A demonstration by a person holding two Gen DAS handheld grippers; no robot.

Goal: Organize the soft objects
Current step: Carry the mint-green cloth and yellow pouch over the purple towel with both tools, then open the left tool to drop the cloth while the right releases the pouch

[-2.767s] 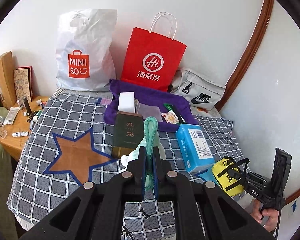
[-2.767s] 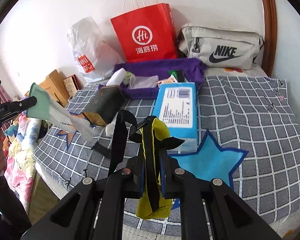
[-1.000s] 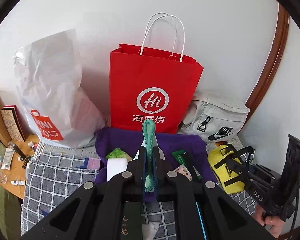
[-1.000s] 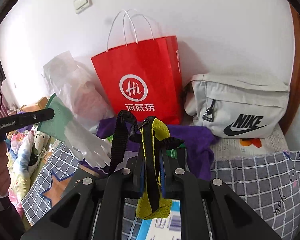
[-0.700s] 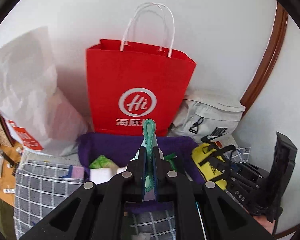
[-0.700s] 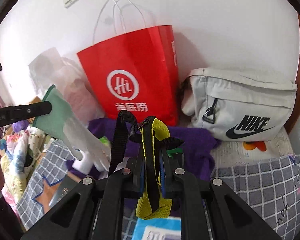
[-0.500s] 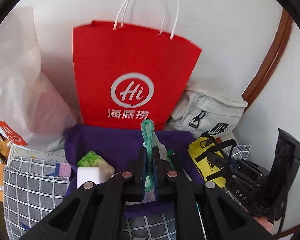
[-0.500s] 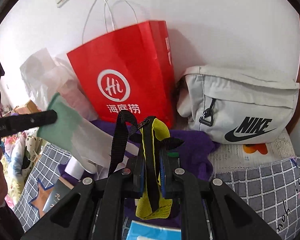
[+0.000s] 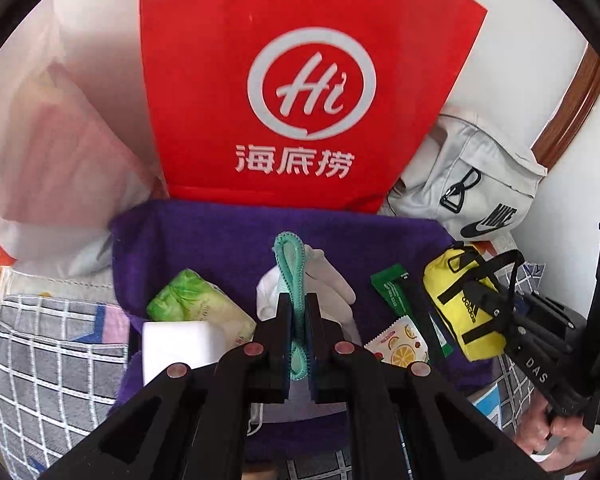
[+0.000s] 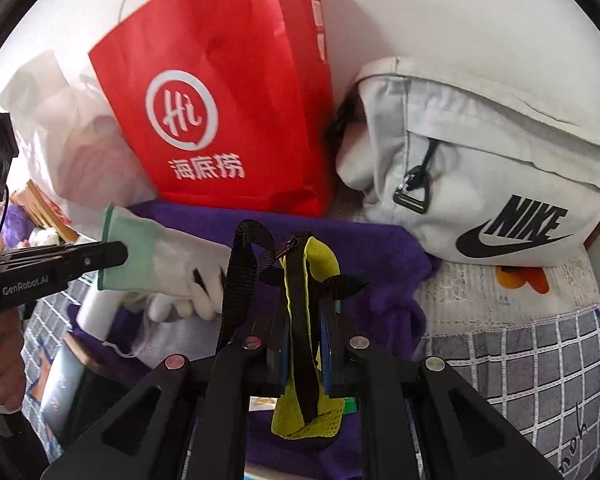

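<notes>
My left gripper is shut on the green cuff of a white glove, whose fingers rest on the purple towel; the glove also shows in the right wrist view, hanging from the left gripper. My right gripper is shut on the strap of a small yellow Adidas bag, held low over the towel's right part. In the left wrist view the yellow bag hangs from the right gripper at the towel's right edge.
On the towel lie a green tissue pack, a white block, a green sachet and a fruit-print packet. A red paper bag, a white plastic bag and a grey Nike bag stand against the wall.
Both grippers have moved forward and down from above the checked blanket to low over the purple towel. The glove's fingers now touch the towel. Both grips are unchanged.
</notes>
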